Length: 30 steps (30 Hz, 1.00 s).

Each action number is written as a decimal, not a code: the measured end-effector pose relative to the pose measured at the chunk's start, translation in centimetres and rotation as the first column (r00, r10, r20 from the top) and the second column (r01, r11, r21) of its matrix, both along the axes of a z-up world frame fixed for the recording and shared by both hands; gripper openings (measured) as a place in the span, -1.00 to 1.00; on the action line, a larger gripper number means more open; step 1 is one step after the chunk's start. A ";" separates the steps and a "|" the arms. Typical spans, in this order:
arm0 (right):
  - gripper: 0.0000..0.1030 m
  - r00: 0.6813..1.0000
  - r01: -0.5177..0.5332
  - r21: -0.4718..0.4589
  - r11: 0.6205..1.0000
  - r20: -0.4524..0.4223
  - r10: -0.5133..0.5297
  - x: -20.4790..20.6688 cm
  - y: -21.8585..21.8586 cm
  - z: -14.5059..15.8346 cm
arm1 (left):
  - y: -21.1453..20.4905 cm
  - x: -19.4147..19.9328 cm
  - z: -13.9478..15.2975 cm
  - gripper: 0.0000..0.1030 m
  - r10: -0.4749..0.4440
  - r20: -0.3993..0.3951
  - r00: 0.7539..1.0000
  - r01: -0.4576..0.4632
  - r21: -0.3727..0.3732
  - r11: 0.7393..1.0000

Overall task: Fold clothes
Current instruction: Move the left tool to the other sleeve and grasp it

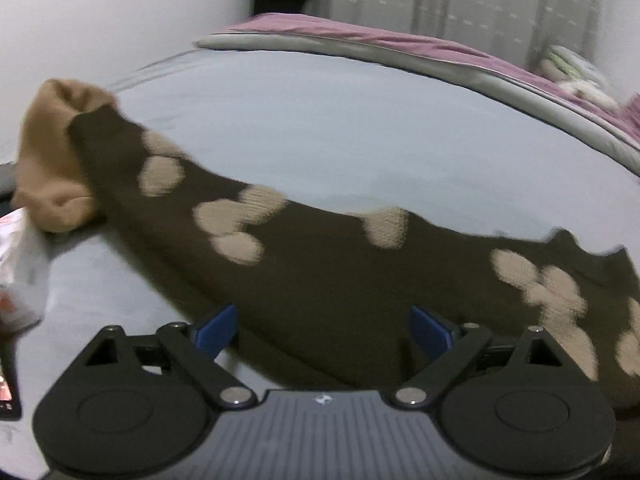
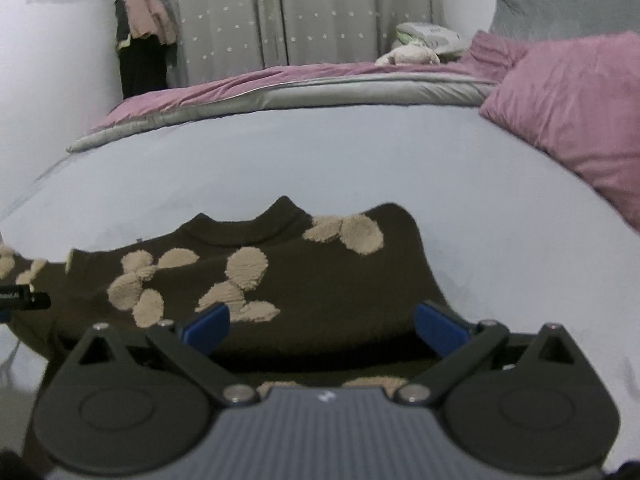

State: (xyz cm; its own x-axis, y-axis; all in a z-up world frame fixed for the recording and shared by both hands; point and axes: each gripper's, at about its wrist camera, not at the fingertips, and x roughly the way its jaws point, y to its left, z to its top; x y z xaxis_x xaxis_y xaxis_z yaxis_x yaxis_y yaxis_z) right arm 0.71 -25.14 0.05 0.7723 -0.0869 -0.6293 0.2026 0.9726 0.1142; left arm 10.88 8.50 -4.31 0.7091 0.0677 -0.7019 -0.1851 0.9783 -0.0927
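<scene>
The left tool (image 1: 323, 330), nearest the lens with its black linkage arms and blue fingers (image 1: 214, 326), stands spread wide over the dark brown knitted sweater with fluffy beige blotches (image 1: 320, 276), holding nothing. The sweater lies flat on the pale blue bed sheet (image 1: 320, 120), and its long sleeve runs away to the upper left, ending in a tan ribbed cuff (image 1: 52, 160) that is bunched up near the bed's edge. A crumpled white item (image 1: 20, 264) sits just beside that cuff at the left border.

In the right wrist view, the right tool (image 2: 323, 326) is likewise wide apart and empty, its blue fingers (image 2: 440, 326) hovering over the sweater's body (image 2: 280, 288), whose round neckline (image 2: 240, 228) points away from the camera. Whether the fingers touch the knit I cannot tell.

Beyond the sheet, a folded grey and mauve quilt (image 2: 280, 88) lies along the far side, a mauve pillow (image 2: 572, 112) rests at the right, and a grey star-patterned curtain (image 2: 300, 12) hangs behind
</scene>
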 end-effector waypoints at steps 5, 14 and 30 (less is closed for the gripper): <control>1.00 1.000 0.014 0.043 0.999 -0.009 -0.013 0.2 -0.3 -0.7 | 2.5 0.7 -0.3 0.81 0.073 0.026 0.997 -0.073 -0.026 0.997; 1.00 0.999 -0.041 0.000 0.999 -0.011 0.041 0.4 1.2 -0.8 | 6.6 1.4 -1.1 0.81 0.178 0.074 0.981 -0.170 -0.104 0.980; 1.00 0.995 -0.085 -0.025 0.996 -0.044 0.084 0.7 2.0 -1.6 | 10.5 1.5 -3.3 -0.02 0.345 0.184 0.920 -0.277 -0.319 0.907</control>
